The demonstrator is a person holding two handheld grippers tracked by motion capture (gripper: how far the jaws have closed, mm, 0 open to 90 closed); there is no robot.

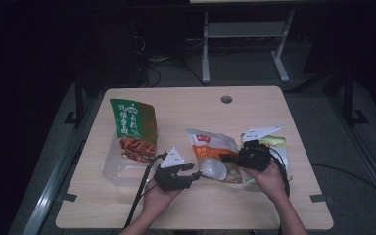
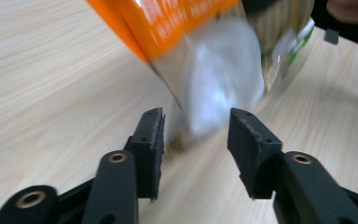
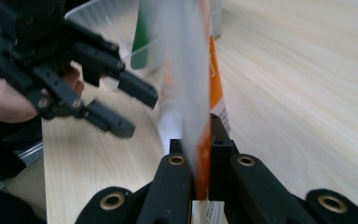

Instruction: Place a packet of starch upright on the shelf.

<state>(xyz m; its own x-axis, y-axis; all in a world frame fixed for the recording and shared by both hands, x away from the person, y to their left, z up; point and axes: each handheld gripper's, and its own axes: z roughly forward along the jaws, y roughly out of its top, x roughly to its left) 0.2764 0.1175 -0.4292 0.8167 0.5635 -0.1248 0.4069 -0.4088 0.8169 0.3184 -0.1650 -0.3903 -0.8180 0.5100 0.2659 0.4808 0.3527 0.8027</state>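
two grippers: right gripper [image 3: 200, 154] jaws clamped on orange pouch [image 3: 204, 93], left gripper [image 2: 196, 140] jaws half open, empty.

The light wooden table [image 1: 186, 205] carries a clear plastic tub [image 1: 115, 169] and two snack packets [image 1: 215, 156].

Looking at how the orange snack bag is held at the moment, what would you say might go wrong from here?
1. The right gripper pinches only the edge of the orange bag, so the slack pouch might slip or tear as it is lifted.
2. The left gripper is open with the bag's clear end just ahead of its pads; closing now might catch only a corner.
3. The bag could brush the green pouch standing in the clear bin.
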